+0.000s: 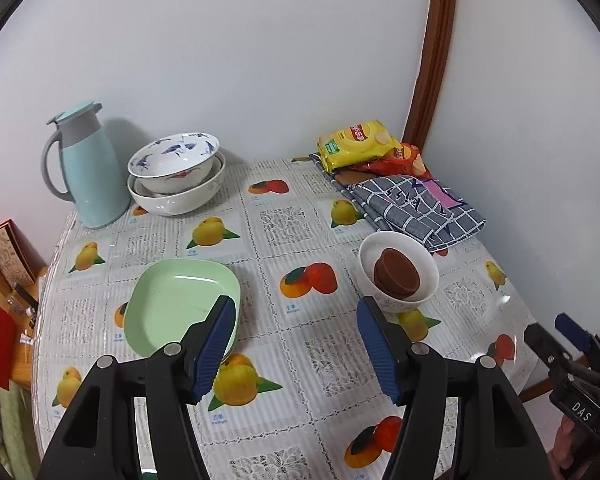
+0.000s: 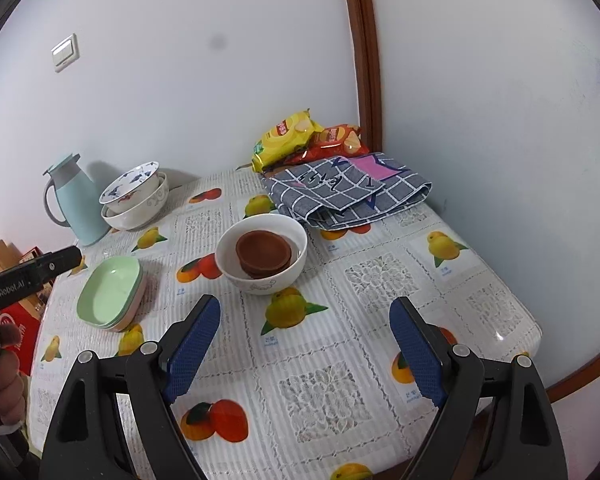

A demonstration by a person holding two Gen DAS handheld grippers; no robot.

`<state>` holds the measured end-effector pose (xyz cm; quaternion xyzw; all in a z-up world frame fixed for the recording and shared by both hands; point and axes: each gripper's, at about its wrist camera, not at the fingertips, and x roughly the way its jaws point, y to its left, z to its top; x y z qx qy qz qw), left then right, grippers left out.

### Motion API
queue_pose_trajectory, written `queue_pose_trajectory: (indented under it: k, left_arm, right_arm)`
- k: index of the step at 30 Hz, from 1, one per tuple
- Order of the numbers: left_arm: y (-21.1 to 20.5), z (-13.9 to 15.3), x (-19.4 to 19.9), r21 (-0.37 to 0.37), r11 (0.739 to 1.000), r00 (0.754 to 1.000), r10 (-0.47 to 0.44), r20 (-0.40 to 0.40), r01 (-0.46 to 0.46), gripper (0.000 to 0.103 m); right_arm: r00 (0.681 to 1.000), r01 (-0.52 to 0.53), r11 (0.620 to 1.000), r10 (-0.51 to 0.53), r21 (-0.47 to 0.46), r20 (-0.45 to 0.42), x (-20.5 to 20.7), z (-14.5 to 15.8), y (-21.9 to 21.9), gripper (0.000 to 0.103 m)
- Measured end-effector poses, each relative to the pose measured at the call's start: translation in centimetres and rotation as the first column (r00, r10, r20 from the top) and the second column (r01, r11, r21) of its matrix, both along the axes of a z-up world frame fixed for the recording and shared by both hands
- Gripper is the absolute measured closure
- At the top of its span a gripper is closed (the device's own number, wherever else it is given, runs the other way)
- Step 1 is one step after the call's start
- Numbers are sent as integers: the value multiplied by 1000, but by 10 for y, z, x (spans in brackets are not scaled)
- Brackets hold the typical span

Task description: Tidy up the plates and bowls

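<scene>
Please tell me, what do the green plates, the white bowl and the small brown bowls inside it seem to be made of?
The green plates look like plastic or melamine: matt pastel colour, thick rounded rims. The white bowl looks like glazed ceramic: glossy, with a fine painted pattern near its base. The small brown bowls could be plastic or unglazed clay: dull, even brown, no shine. I cannot tell which.
</scene>
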<state>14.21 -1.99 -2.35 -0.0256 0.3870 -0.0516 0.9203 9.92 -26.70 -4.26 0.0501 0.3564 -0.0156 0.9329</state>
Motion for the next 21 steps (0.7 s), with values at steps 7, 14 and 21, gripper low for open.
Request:
queue_pose_trajectory:
  k: [7, 14, 21]
  left_arm:
    - [-6, -3, 21, 2, 1000, 1000, -4, -7, 4, 42]
    - [-12, -16, 50, -20, 1000, 999, 4, -40, -5, 42]
    - [-25, -34, 76, -11, 999, 995, -40, -92, 39, 42]
  right_arm:
    - [998, -1, 999, -1, 35, 62, 19, 0, -8, 17]
    - [1000, -20, 999, 20, 45, -6, 61, -12, -17, 17]
    - [997, 8, 999, -5, 47, -74, 97, -30, -28, 17]
